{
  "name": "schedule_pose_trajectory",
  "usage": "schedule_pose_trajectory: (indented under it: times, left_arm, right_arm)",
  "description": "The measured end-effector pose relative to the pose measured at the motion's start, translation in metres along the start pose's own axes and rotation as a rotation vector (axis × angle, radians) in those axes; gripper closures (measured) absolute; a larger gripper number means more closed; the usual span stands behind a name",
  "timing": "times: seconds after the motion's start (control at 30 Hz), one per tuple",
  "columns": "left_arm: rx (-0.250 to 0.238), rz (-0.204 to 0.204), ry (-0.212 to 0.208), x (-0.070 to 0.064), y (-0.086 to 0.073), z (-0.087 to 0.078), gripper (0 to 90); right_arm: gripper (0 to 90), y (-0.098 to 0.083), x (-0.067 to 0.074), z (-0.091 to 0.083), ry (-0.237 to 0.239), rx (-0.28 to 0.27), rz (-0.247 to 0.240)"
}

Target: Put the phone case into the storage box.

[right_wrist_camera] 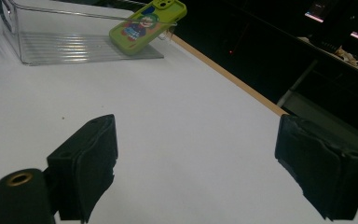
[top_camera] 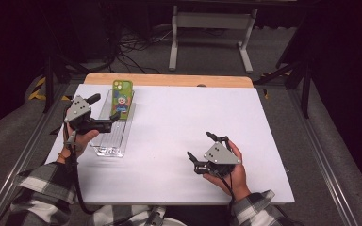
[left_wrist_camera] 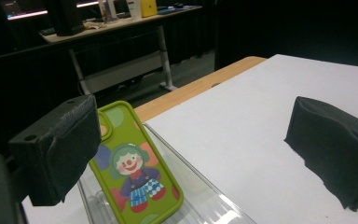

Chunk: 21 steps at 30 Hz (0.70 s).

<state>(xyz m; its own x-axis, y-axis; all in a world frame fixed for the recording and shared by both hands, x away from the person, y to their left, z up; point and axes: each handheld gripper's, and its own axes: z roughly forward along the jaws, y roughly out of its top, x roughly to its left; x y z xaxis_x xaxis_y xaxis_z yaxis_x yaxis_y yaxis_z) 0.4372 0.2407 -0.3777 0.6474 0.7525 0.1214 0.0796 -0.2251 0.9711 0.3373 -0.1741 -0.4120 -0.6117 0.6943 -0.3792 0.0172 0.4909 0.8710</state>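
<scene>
A green phone case (top_camera: 122,99) with a clown picture lies tilted in a clear plastic tray (top_camera: 111,140) at the table's left, its top end resting on the tray's far rim. My left gripper (top_camera: 104,107) hovers over the tray just beside the case, open and holding nothing. In the left gripper view the case (left_wrist_camera: 137,175) lies low between the wide-apart jaws, nearer the left one, inside the tray (left_wrist_camera: 209,198). My right gripper (top_camera: 201,145) stands open and holds nothing over the bare white board at the front right. The right gripper view has the case (right_wrist_camera: 147,24) and tray (right_wrist_camera: 51,49) far off.
The white board (top_camera: 179,127) covers a wooden tabletop whose far edge (top_camera: 169,80) shows as a tan strip. Behind the table stand a white desk frame (top_camera: 211,33) and loose cables on the grey floor. Dark surroundings lie on both sides.
</scene>
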Motion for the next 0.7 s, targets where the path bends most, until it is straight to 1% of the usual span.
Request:
schedule_pose_trajectory:
  times: [0.03, 0.07, 0.1, 0.13, 0.17, 0.2, 0.33, 0.5, 0.57, 0.7]
  left_arm:
    - [-0.007, -0.002, 0.005, -0.001, -0.001, 0.000, 3.7]
    - [-0.002, 0.002, 0.002, -0.001, -0.001, 0.000, 3.7]
    - [-0.007, -0.004, -0.002, -0.002, -0.002, 0.000, 3.7]
    - [-0.011, -0.001, 0.001, -0.002, -0.002, -0.001, 3.7]
    - [-0.006, 0.007, 0.002, -0.003, -0.002, -0.002, 3.8]
    - [-0.015, 0.003, 0.004, -0.004, -0.003, -0.002, 3.8]
    - [-0.016, 0.012, 0.001, -0.007, -0.004, -0.005, 4.0]
    - [-0.014, 0.022, -0.013, -0.013, -0.007, -0.008, 4.1]
    - [-0.017, 0.029, -0.006, -0.014, -0.008, -0.009, 4.1]
    - [-0.023, 0.032, -0.017, -0.016, -0.008, -0.011, 4.7]
  right_arm:
    - [13.9, 0.000, 0.000, 0.000, -0.001, 0.000, 0.000]
    - [13.9, 0.000, 0.000, 0.000, -0.001, 0.001, 0.001]
    - [13.9, 0.000, 0.000, 0.000, 0.001, -0.001, 0.002]
    - [13.9, 0.001, 0.000, 0.000, 0.003, -0.003, 0.003]
    - [13.8, 0.001, 0.001, -0.001, 0.001, -0.008, -0.003]
    - [13.7, 0.001, 0.001, -0.001, 0.003, -0.009, -0.002]
    - [13.5, 0.001, 0.001, -0.001, 0.005, -0.009, -0.002]
    - [13.1, 0.001, 0.000, -0.001, 0.005, -0.009, -0.001]
    - [13.0, 0.002, 0.000, -0.002, 0.007, -0.011, -0.001]
    - [12.7, 0.001, 0.000, -0.001, 0.009, -0.009, -0.003]
